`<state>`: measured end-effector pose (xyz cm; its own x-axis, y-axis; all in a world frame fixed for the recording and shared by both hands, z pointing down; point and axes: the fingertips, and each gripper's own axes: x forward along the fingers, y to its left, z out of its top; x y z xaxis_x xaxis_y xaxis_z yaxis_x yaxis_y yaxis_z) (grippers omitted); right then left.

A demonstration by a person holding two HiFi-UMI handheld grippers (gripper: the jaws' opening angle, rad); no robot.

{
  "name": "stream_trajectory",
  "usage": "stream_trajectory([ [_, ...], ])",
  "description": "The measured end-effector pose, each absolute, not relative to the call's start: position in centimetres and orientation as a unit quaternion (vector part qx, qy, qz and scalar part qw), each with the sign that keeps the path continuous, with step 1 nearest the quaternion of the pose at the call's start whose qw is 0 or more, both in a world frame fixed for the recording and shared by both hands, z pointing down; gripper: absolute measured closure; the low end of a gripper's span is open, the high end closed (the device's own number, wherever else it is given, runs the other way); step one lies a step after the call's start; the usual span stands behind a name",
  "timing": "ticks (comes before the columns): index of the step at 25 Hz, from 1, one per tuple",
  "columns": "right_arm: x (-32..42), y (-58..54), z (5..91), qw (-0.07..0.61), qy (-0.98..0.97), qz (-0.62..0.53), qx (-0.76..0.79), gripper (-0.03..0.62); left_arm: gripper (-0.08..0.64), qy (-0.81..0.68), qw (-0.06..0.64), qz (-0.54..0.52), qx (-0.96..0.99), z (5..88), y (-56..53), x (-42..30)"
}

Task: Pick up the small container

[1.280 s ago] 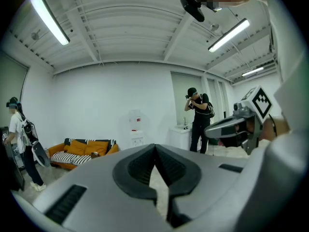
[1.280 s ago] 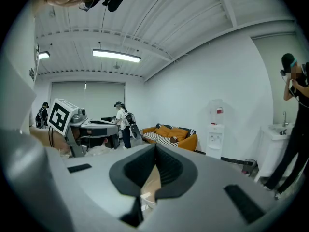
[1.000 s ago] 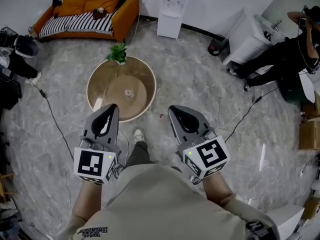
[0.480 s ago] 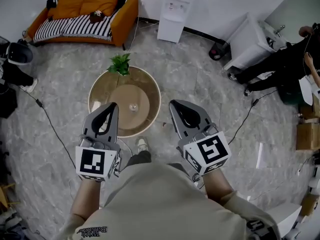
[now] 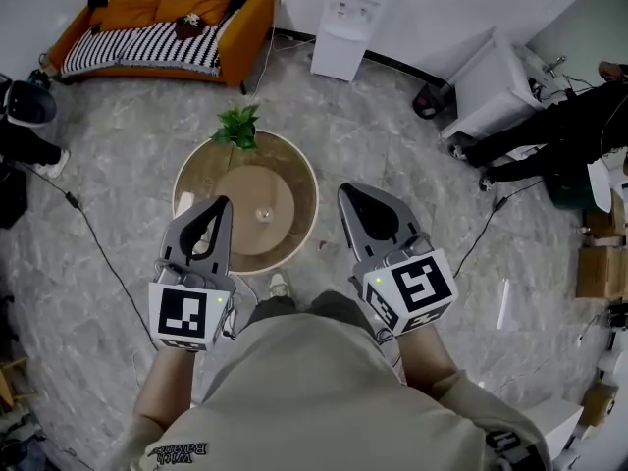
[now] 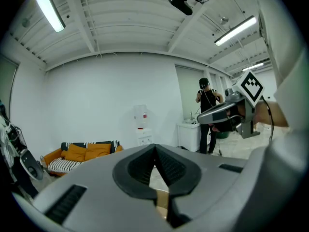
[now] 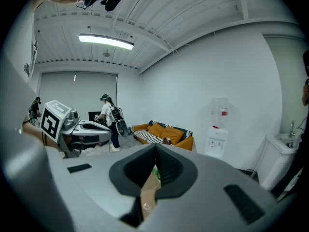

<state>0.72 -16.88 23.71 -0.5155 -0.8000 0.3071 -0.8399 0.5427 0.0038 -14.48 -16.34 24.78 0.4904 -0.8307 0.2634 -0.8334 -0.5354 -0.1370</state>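
Observation:
The small clear container (image 5: 262, 214) stands near the middle of a round wooden table (image 5: 196, 170), on its paler inner disc. My left gripper (image 5: 220, 207) hovers over the table's near left rim, shut and empty. My right gripper (image 5: 350, 193) is held just right of the table's edge, also shut with nothing in it. In the left gripper view the pads of the left gripper (image 6: 155, 148) meet, with only a slit of tabletop below them. In the right gripper view the right gripper (image 7: 155, 148) is closed too, and the container (image 7: 146, 205) shows as a small dot through the slit.
A potted plant (image 5: 238, 126) sits on the table's far rim. An orange sofa (image 5: 167, 18), a water dispenser (image 5: 348, 23) and a white sink unit (image 5: 491, 77) line the far wall. A person in black (image 5: 559, 126) stands at the right. Cables (image 5: 93, 243) cross the floor.
The table has drawn a little closer and more to the middle between the grippers as the person steps forward. Both grippers stay shut and keep their spacing.

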Motion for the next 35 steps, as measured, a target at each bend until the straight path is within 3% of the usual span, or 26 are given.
stream_trajectory([
  [3,1.5,-17.3,24.5,0.139,-0.869,0.08,0.467,0.595,0.554,-0.491,-0.014,0.172,0.854,25.1,-16.6,-13.8],
  [16,3.6,-19.7,26.1,0.136,-0.884,0.094,0.437,0.595,0.551,-0.498,0.031,0.151,0.853,26.4,-17.9,-11.1],
  [20,3.5,-21.1,26.6,0.135,-0.888,0.091,0.431,0.595,0.421,-0.494,0.029,0.158,0.854,28.0,-19.4,-10.6],
  [30,1.8,-24.5,32.1,0.136,-0.894,0.116,0.411,0.595,0.286,-0.496,0.047,0.182,0.848,36.8,-23.5,-11.2],
  [35,0.6,-26.1,36.4,0.157,-0.892,0.125,0.405,0.595,0.274,-0.506,0.048,0.181,0.842,41.5,-25.5,-11.8],
])
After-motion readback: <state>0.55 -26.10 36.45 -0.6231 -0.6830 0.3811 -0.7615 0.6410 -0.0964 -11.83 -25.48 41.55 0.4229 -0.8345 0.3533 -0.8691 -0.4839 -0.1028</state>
